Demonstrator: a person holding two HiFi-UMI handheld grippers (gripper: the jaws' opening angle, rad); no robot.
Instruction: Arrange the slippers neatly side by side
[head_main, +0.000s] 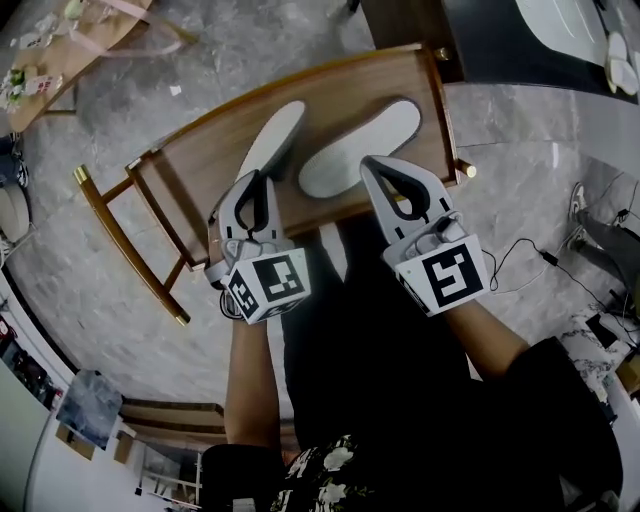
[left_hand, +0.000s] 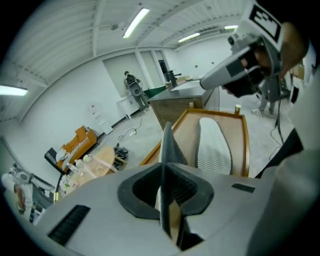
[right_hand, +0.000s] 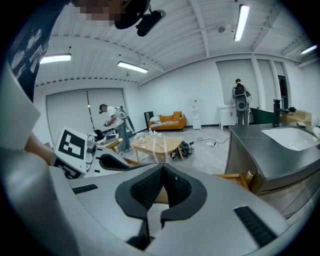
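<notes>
Fingers of the left gripper (head_main: 258, 178) were clamped on one flat white slipper (head_main: 276, 135), tipped on edge over the brown wooden tabletop (head_main: 200, 150). The right gripper (head_main: 372, 162) had its fingers squeezed together by the other white slipper (head_main: 350, 158), which lay zigzag sole up.

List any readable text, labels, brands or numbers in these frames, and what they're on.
No readable text in any view.
On the left marker cube and the right marker cube: black-and-white square codes, no words.
On the flat slipper: zigzag tread only, no brand.
On the dark clothing: pale print, too blurred to read.
</notes>
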